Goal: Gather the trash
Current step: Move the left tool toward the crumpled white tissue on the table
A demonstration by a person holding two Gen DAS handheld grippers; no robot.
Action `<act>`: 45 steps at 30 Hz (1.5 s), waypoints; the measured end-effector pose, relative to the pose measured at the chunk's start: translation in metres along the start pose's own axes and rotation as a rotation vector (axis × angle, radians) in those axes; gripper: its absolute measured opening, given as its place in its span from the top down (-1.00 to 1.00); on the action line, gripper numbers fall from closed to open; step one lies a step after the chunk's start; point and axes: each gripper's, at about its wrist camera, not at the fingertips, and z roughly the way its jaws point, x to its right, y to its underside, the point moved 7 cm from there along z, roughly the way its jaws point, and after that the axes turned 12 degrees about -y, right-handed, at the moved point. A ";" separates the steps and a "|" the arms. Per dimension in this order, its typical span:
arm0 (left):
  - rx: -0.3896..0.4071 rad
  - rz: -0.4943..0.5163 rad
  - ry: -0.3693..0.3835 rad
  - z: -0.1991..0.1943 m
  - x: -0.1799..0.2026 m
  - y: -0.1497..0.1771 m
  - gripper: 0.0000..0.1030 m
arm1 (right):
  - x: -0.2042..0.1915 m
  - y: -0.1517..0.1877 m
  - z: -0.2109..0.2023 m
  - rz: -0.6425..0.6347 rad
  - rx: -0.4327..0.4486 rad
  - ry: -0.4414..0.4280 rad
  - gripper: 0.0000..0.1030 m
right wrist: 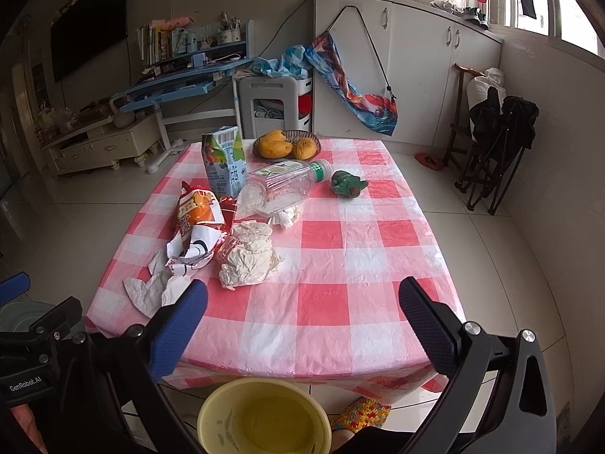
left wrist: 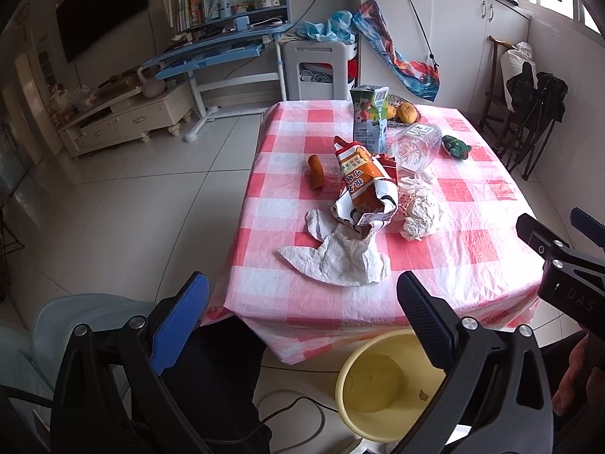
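On the pink checked table (left wrist: 472,249) (right wrist: 340,302) lies trash: an orange snack wrapper (left wrist: 365,185) (right wrist: 196,219), a flat white tissue (left wrist: 340,257) (right wrist: 151,287), a crumpled paper wad (left wrist: 421,208) (right wrist: 249,253), an empty clear bottle (left wrist: 414,145) (right wrist: 281,185) on its side, and a juice carton (left wrist: 368,119) (right wrist: 223,160) standing upright. A yellow bin (left wrist: 382,386) (right wrist: 264,416) stands on the floor below the table's near edge. My left gripper (left wrist: 302,295) is open, above the near left corner. My right gripper (right wrist: 302,295) is open over the near edge. Both are empty.
A basket of mangoes (right wrist: 285,143) sits at the table's far end, with a green toy (left wrist: 455,145) (right wrist: 348,183) and an orange sausage-shaped piece (left wrist: 315,170) nearby. A blue desk (left wrist: 211,53), a white cart (left wrist: 315,66) and folded chairs (right wrist: 495,132) stand around on the tiled floor.
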 end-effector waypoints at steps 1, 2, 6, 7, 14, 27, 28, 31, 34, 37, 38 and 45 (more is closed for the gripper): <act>-0.005 -0.006 -0.002 0.003 -0.002 0.000 -0.87 | 0.000 -0.001 0.000 -0.003 0.002 0.010 -0.89; -0.009 -0.011 -0.005 0.005 -0.003 0.000 -0.87 | 0.000 -0.003 -0.001 -0.007 0.005 0.022 -0.89; -0.021 -0.018 -0.012 0.013 -0.005 0.001 -0.87 | 0.000 -0.008 -0.004 -0.020 0.023 0.044 -0.89; -0.023 -0.017 -0.013 0.014 -0.005 0.001 -0.87 | -0.001 -0.009 -0.004 -0.023 0.026 0.045 -0.89; -0.031 0.001 -0.016 0.021 0.005 0.001 -0.87 | -0.001 -0.014 -0.003 -0.005 0.029 0.020 -0.89; -0.042 0.029 -0.018 0.030 0.019 0.002 -0.87 | 0.004 -0.009 0.011 0.012 0.019 -0.115 -0.89; -0.043 0.033 -0.018 0.031 0.020 0.002 -0.87 | 0.008 -0.008 0.015 0.010 0.016 -0.145 -0.89; -0.037 0.033 -0.007 0.034 0.023 -0.001 -0.87 | 0.026 -0.003 0.028 0.021 -0.008 -0.184 -0.89; -0.044 0.020 0.008 0.044 0.024 -0.004 -0.87 | 0.036 -0.004 0.040 0.028 -0.039 -0.254 -0.89; -0.065 0.006 0.039 0.060 0.028 -0.007 -0.87 | 0.036 -0.011 0.051 0.006 -0.063 -0.309 -0.88; -0.072 0.004 0.056 0.065 0.030 -0.008 -0.87 | 0.035 -0.014 0.057 -0.005 -0.075 -0.317 -0.88; -0.073 0.026 0.077 0.083 0.047 -0.012 -0.87 | 0.016 -0.002 0.105 -0.059 -0.187 -0.369 -0.78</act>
